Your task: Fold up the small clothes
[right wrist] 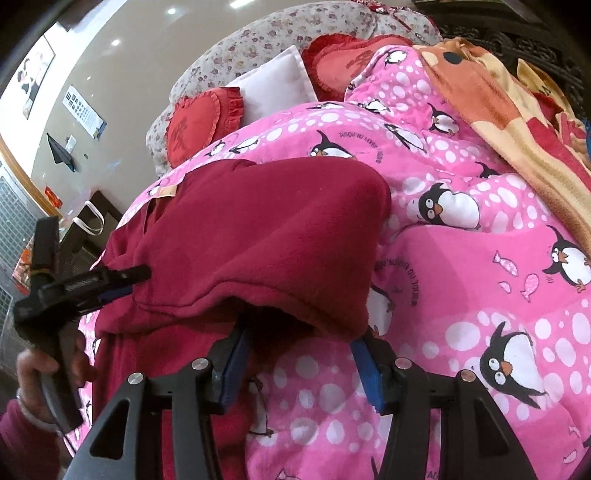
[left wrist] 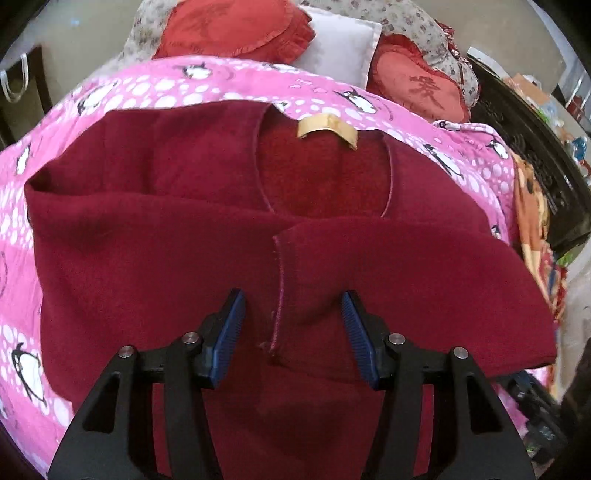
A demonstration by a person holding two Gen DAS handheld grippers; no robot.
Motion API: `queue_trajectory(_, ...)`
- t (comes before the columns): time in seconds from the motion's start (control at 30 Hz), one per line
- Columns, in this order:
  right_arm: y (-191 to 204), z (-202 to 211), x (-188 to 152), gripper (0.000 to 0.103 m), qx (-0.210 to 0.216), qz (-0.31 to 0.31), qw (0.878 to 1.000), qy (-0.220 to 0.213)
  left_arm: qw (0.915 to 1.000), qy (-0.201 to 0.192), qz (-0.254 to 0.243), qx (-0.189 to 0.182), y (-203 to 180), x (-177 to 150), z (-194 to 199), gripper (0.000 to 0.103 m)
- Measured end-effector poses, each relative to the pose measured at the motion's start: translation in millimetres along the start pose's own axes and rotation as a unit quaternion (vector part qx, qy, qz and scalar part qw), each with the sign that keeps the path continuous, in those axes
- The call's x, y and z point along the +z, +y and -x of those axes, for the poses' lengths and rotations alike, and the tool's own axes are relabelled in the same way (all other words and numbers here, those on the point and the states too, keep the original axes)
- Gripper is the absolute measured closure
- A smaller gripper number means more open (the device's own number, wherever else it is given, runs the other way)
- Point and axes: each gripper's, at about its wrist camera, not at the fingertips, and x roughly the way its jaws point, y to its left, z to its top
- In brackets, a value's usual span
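Sweater (left wrist: 184,229) lies on pink penguin blanket (right wrist: 461,295); red cushions (left wrist: 236,29) behind.

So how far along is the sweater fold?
Done: the maroon sweater lies on the pink penguin blanket with a sleeve cuff folded across its chest. In hand: nothing; the left gripper and right gripper are both open. Left: folding the body over.

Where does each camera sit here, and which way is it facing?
Left wrist: on the left gripper, looking down over its open fingers at the dark red top on the pink penguin blanket.
Right wrist: on the right gripper, open at the top's folded edge; the left gripper and the hand holding it show on the left.
Shared: top, blanket, red cushions, white pillow.
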Motion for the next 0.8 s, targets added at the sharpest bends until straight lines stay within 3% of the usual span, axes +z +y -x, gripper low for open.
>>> queue_trajectory(0.07,-3.2,-1.1,0.3,0.052,0.002,-0.004,1.000,0.000,0.9998,-0.006,-0.015,0.009,-6.6,0.3,-2.2,0.048)
queue_trajectory(0.1,-4.7,-1.3,0.3,0.052,0.003,-0.006,1.000,-0.001,0.9997,-0.002,-0.022,0.012,-9.0,2.5,-4.1,0.054)
queue_trajectory(0.13,-6.0,-1.6,0.5,0.052,0.004,-0.009,1.000,-0.001,0.9997,0.002,-0.022,0.004,-9.8,4.7,-4.7,0.062)
queue_trajectory(0.2,-8.0,-0.8,1.1,0.052,0.004,-0.014,1.000,-0.005,0.9996,0.011,-0.015,-0.019,-10.8,9.4,-1.2,0.093)
queue_trajectory(0.43,-7.2,5.2,7.9,0.052,-0.009,-0.010,1.000,-0.015,0.9964,-0.018,0.007,-0.082,-1.6,32.7,53.4,0.094)
queue_trajectory(0.6,-1.1,13.5,13.5,0.052,-0.012,-0.011,0.999,-0.030,0.9935,-0.070,0.008,-0.089,10.0,53.3,111.9,0.094)
queue_trajectory(0.67,7.6,16.0,15.9,0.047,-0.012,0.007,0.999,-0.035,0.9923,-0.087,0.015,-0.087,21.6,58.1,129.4,0.094)
queue_trajectory(0.8,21.9,12.8,18.6,0.044,-0.014,0.028,0.999,-0.043,0.9934,-0.083,0.040,-0.068,48.8,53.6,128.3,0.094)
